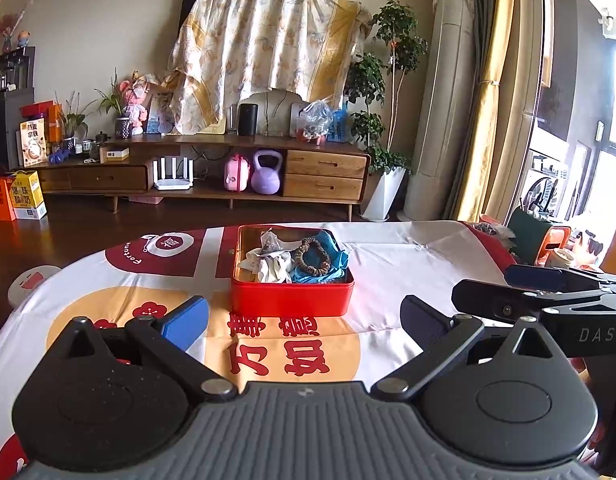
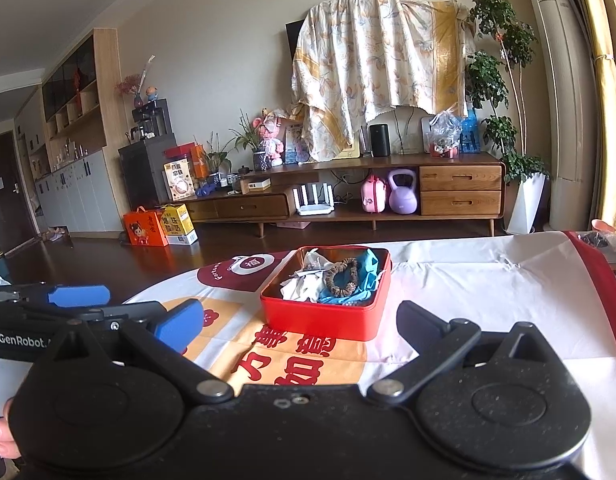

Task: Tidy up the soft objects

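Note:
A red tin box (image 1: 292,298) (image 2: 319,320) stands on the table ahead of both grippers. It holds a white cloth (image 1: 270,266) (image 2: 304,286), a blue cloth (image 1: 325,248) (image 2: 365,268) and a brown scrunchie (image 1: 311,257) (image 2: 341,278). My left gripper (image 1: 304,322) is open and empty, short of the box. My right gripper (image 2: 298,326) is open and empty, also short of the box. The right gripper shows at the right edge of the left wrist view (image 1: 519,288). The left gripper shows at the left edge of the right wrist view (image 2: 80,296).
The table wears a white cloth with red and orange prints (image 1: 387,252) (image 2: 467,280). A green container and orange items (image 1: 539,240) stand at its right end. Beyond are dark floor, a wooden TV stand (image 1: 228,172) (image 2: 347,200) and a potted plant (image 1: 383,120).

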